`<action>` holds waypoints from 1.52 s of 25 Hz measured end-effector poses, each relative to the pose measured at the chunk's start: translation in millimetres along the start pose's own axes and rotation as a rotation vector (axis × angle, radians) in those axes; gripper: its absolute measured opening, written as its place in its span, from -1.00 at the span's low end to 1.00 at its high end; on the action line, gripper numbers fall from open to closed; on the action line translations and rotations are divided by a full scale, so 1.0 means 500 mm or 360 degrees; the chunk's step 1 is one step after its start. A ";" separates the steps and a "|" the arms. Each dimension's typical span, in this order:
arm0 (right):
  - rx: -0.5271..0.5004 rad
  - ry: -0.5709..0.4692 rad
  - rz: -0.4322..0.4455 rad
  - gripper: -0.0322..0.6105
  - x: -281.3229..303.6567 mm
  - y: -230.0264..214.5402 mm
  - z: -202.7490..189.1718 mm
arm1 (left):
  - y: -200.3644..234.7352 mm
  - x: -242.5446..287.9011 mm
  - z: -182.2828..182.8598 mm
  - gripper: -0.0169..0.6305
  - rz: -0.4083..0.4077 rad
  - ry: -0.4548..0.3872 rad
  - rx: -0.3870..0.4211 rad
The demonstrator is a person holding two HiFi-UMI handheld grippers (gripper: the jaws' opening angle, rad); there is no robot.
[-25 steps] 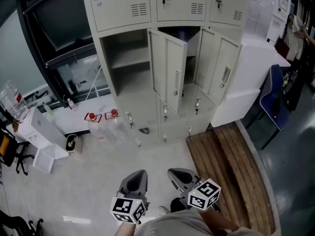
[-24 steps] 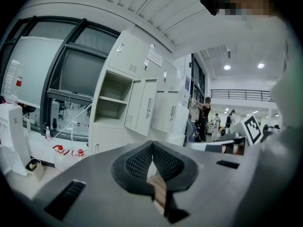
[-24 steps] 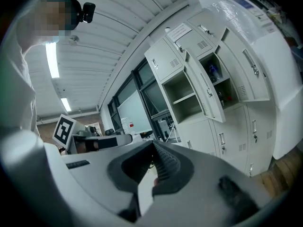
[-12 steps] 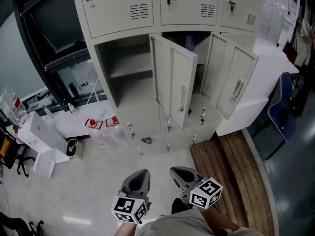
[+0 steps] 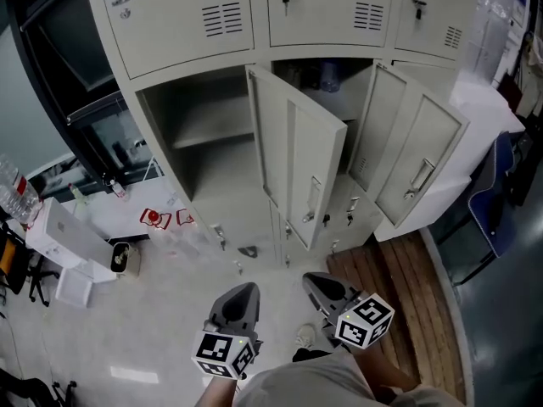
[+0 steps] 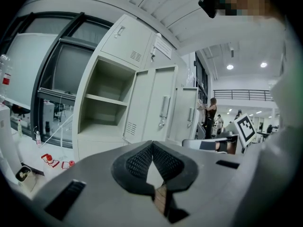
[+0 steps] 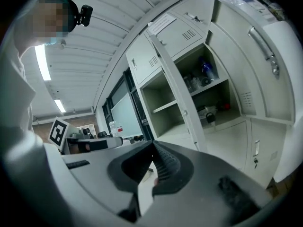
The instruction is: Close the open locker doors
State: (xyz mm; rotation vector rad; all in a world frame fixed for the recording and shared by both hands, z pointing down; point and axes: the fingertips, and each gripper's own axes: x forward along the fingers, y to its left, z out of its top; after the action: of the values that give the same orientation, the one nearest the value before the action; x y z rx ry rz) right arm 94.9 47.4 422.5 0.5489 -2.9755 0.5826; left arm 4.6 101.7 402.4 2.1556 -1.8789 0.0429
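Facing lockers (image 5: 187,24) | centre door (image 5: 301,164), right door (image 5: 420,164) ajar | left gripper (image 5: 240,291), right gripper (image 5: 316,281) closed

A pale floor (image 5: 161,312) fills the lower left. Wooden planks (image 5: 407,299) lie lower right, a dark-framed window (image 5: 64,45) upper left, a blue chair (image 5: 502,197) far right.

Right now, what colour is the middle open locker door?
Plain pale beige-grey middle door, no pattern; shows best in the head view.

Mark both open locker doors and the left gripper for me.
centre open door (image 5: 297,155), head view, on its flat panel
right open door (image 5: 399,142), head view, on its panel
left gripper (image 5: 241,293), head view, at its jaws' tips
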 end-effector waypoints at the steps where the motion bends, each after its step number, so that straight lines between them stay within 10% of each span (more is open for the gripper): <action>1: 0.0000 -0.0006 -0.0018 -0.82 -0.001 -0.021 0.011 | 0.000 0.014 0.004 -0.90 -0.0001 0.0000 -0.0001; 14: -0.0006 0.0005 -0.0104 -0.82 0.020 -0.223 0.083 | 0.019 0.150 0.037 -0.90 0.0067 -0.0024 -0.0013; 38: 0.0027 0.0112 -0.0076 -0.82 0.094 -0.279 0.064 | 0.073 0.187 0.028 -0.90 0.0100 0.0029 -0.0060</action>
State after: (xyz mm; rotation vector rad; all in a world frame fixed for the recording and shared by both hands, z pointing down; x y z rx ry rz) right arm 100.7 -100.9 447.9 0.5866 -2.8854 0.6101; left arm -18.9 3.8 415.1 2.0647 -1.9211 0.0396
